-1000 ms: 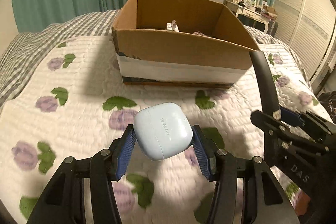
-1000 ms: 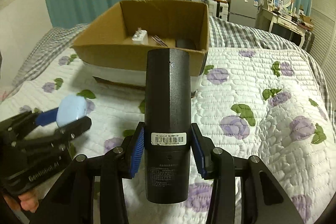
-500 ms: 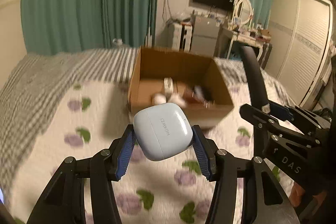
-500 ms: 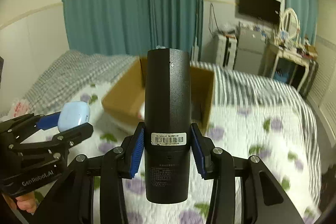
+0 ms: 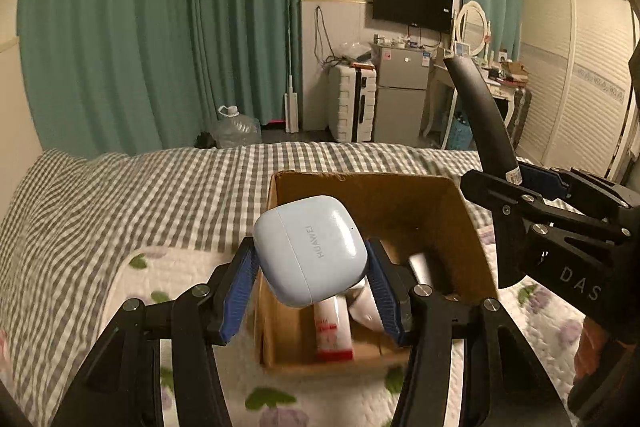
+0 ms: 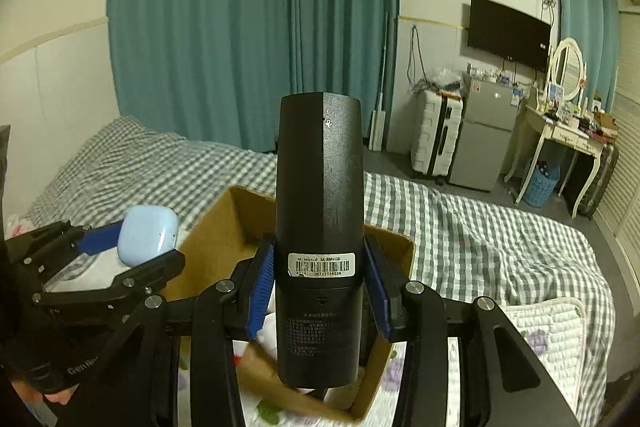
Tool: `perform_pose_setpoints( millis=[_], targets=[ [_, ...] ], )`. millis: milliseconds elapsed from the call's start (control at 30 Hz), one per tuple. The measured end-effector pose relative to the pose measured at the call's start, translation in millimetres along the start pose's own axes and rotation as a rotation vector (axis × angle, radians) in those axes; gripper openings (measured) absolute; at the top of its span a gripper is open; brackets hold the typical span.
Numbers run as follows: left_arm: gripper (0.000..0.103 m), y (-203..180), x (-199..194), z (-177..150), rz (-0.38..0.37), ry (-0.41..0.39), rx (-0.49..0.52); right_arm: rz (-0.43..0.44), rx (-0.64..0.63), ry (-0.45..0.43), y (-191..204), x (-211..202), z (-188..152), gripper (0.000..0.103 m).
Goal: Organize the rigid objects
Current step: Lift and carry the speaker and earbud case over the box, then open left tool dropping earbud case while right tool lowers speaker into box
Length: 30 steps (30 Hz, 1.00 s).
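Observation:
My left gripper is shut on a pale blue earbud case and holds it in the air above the near left part of an open cardboard box. My right gripper is shut on a black remote control with a barcode label, held above the same box. The remote also shows in the left wrist view, the earbud case in the right wrist view. Inside the box lie a white tube with a red label and other small white items.
The box stands on a bed with a floral quilt and a grey checked sheet. Beyond the bed are teal curtains, a suitcase, a small fridge, a dressing table and a wall television.
Both grippers have risen and moved forward over the box while still holding their objects. The views now look down into the box from above, and the room beyond has come into sight.

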<state>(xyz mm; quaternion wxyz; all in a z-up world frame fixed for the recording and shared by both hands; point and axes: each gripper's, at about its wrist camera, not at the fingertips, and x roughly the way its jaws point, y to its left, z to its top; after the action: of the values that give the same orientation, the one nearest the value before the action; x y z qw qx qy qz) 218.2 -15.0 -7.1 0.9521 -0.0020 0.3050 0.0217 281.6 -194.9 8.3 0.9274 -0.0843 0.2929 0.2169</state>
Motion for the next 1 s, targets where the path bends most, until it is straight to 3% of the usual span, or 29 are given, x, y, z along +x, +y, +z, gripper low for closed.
perform_pose_setpoints(
  millis=[233, 433, 600, 833, 1000],
  targets=[
    [0.055, -0.1, 53.3, -4.9, -0.039, 0.038, 0.04, -0.005, 0.025, 0.086, -16.9, 52.2, -23.8, 0.041],
    [0.056, -6.8, 79.5, -11.6, -0.059, 0.091, 0.047, -0.02, 0.001, 0.127, -19.0, 67.8, -34.3, 0.041],
    [0.058, -10.2, 82.4, -17.8, -0.063, 0.127, 0.064, -0.012, 0.012, 0.14, -22.1, 67.0, -40.0, 0.041],
    [0.061, -7.3, 65.3, -11.7, -0.056, 0.069, 0.049, 0.001, 0.003, 0.152, -23.0, 67.0, -42.4, 0.041],
    [0.061, 1.8, 64.1, -12.0, -0.042, 0.078, 0.023, 0.042, -0.067, 0.182, -14.5, 81.2, -42.2, 0.042]
  ],
)
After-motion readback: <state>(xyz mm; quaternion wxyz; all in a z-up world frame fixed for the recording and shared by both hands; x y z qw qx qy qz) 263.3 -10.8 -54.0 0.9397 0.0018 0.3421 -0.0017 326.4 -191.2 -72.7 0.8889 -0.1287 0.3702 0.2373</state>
